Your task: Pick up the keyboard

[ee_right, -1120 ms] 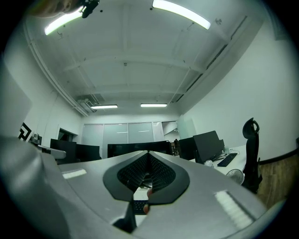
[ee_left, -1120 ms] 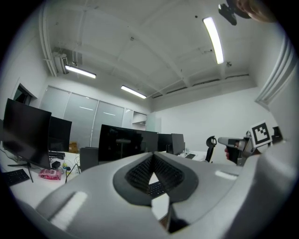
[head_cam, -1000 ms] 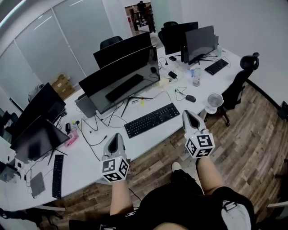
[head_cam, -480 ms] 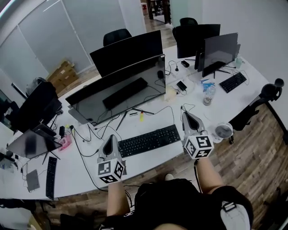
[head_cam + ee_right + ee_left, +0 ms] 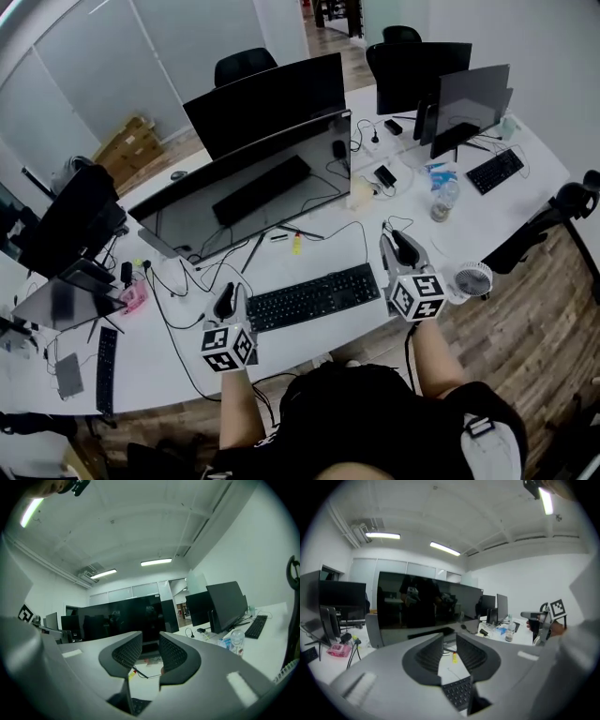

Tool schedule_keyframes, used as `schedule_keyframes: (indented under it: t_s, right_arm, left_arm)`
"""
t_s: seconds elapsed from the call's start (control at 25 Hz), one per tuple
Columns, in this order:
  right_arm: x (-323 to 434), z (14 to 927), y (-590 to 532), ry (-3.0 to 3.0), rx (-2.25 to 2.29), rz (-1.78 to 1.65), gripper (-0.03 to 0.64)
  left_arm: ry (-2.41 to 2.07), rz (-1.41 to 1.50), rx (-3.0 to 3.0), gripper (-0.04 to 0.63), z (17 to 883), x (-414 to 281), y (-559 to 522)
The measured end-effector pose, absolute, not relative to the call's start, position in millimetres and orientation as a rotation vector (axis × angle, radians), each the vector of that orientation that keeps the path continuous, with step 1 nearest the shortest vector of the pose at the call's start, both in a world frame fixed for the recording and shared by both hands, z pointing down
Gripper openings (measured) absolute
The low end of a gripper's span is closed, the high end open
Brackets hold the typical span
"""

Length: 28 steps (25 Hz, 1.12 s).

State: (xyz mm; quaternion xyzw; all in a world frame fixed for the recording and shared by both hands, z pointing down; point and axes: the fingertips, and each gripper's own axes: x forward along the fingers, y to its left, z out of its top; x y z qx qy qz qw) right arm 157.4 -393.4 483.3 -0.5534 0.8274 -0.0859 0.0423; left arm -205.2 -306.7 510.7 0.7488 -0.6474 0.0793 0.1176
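Black keyboard [image 5: 312, 296] flat on the white desk [image 5: 169, 349], at 6 o'clock of the big monitor [image 5: 248, 183], left gripper [image 5: 226, 298] by its 9 o'clock end, right gripper [image 5: 395, 246] by its 3 o'clock end, both pairs of jaws just been opening, slightly apart, nothing between them

Left hand-held gripper [image 5: 224, 300]: held out ahead of body on bare left forearm [image 5: 238, 405], tipped slightly down. Jaws narrowly apart, just opening, nothing between.
Right hand-held gripper [image 5: 401, 246]: held out about level on bare right forearm [image 5: 429, 349]. Jaws slightly apart, just opening, nothing between.
Grippers well apart, roughly parallel.
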Motion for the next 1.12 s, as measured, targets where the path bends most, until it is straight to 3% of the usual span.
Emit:
schedule_keyframes:
  t_s: [0.16,0.6,1.12]
  right_arm:
    - [165,544,-411,2.585,-1.706,-0.491,0.122]
    - [174,729,-409,2.710,-1.752,-1.189,0.161]
    - [154,784,-409,2.767,-1.601,-1.494,0.163]
  left_arm:
    - [-1.788,0.284,2.064,0.172,574,-227,-315]
    - [-1.510,0.589,1.726,0.198,753,-256,-281]
    - [-1.275,0.573,1.636,0.239,827,-255,-271]
